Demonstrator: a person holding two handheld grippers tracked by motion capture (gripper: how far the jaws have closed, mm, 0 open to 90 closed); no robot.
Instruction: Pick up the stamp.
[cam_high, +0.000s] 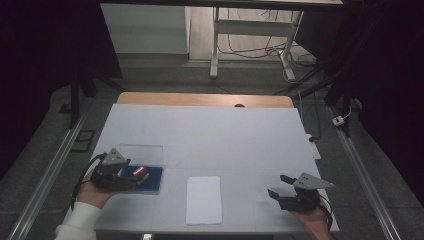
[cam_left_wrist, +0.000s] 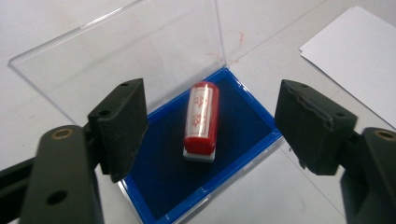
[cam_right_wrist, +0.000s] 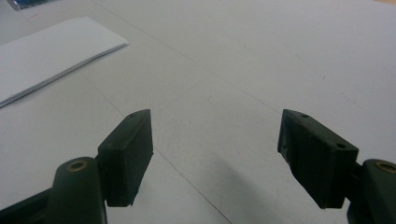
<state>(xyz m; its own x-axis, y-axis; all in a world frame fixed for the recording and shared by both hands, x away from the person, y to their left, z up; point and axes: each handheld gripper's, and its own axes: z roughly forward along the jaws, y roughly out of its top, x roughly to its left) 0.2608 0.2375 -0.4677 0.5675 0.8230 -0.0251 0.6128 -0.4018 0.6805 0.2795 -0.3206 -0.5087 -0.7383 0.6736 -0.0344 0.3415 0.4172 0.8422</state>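
A red stamp (cam_left_wrist: 201, 119) with a white base lies on its side on the blue pad of an open case (cam_left_wrist: 243, 112), whose clear lid (cam_left_wrist: 116, 60) stands tilted back. My left gripper (cam_left_wrist: 210, 128) hovers open over the case, one jaw on each side of the stamp without touching it. In the high view the stamp (cam_high: 140, 171) and blue case (cam_high: 152, 180) sit at the table's left, with the left gripper (cam_high: 131, 176) at them. My right gripper (cam_high: 280, 186) is open at the front right, over bare white table (cam_right_wrist: 243, 84), nothing between its jaws.
A folded white paper (cam_high: 204, 199) lies at the front middle of the white table (cam_high: 215, 135), between the two grippers; it also shows in the left gripper view as paper (cam_left_wrist: 355, 51) and in the right gripper view as paper (cam_right_wrist: 51, 51). Desk legs and cables stand beyond the table.
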